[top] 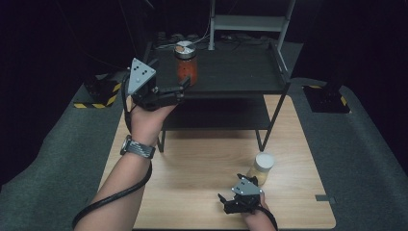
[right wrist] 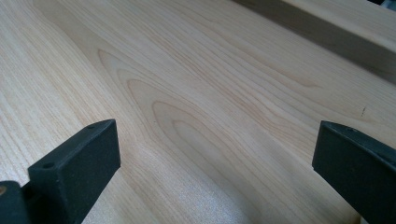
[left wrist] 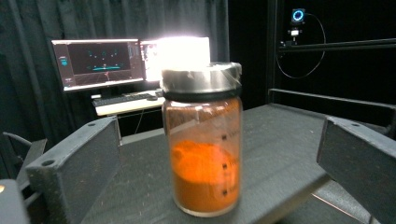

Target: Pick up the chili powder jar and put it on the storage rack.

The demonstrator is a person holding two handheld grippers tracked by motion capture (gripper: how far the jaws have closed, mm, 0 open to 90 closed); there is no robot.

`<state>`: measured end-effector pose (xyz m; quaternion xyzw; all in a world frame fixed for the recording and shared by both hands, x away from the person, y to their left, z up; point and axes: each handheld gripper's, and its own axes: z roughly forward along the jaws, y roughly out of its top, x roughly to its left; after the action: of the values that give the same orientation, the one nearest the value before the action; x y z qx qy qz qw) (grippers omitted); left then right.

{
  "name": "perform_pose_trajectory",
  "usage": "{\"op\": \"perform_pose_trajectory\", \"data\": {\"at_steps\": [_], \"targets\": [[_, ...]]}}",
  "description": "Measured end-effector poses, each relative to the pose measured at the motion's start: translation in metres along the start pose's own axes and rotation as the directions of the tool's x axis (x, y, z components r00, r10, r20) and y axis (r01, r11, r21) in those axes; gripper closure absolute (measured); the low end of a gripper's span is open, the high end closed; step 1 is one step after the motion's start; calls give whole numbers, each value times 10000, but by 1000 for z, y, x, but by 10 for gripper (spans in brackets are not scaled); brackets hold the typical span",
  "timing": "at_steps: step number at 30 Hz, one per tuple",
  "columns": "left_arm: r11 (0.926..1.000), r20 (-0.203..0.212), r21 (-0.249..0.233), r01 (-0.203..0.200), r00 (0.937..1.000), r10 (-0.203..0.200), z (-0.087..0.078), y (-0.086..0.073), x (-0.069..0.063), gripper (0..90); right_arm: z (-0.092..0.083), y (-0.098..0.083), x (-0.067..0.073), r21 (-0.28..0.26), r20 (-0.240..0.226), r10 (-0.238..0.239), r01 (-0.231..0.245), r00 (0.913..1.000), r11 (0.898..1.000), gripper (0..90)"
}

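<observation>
— Where's the jar?

— The clear glass jar of orange powder with a silver metal lid [top: 185, 62] stands upright on the top of the black metal shelf rack [top: 240, 72], towards its left end.

— And the left gripper [top: 180, 89]?

— Raised to shelf height, jaws spread wide. From its own camera the jar [left wrist: 201, 140] sits between the two black jaws, touching neither.

— The right one?

— The right gripper [top: 230, 199] rests low over the pale wooden table [top: 202, 159], near its front edge, jaws equally wide with bare wood grain [right wrist: 196, 102] between them.

— Anything close to it?

— A small white-capped jar of yellowish contents [top: 261, 167] stands just beyond it; whether they touch, I can't quite tell.

— Behind the shelf?

— Lit computer monitors [left wrist: 98, 60] on a desk, against dark curtains.
</observation>
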<state>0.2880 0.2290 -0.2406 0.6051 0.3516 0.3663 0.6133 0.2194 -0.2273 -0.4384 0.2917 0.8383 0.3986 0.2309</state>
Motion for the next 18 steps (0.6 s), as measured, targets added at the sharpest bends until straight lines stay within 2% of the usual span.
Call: {"op": "perform_pose_trajectory", "data": {"at_steps": [7, 18], "targets": [[9997, 179, 179, -165, 9997, 162, -14, -8, -6, 4, 0, 0, 0, 14, -13, 21, -21, 10000, 10000, 2], [9986, 254, 532, -67, 9997, 53, -28, -28, -9, 5, 0, 0, 0, 36, -25, 4, -4, 10000, 10000, 2]]}}
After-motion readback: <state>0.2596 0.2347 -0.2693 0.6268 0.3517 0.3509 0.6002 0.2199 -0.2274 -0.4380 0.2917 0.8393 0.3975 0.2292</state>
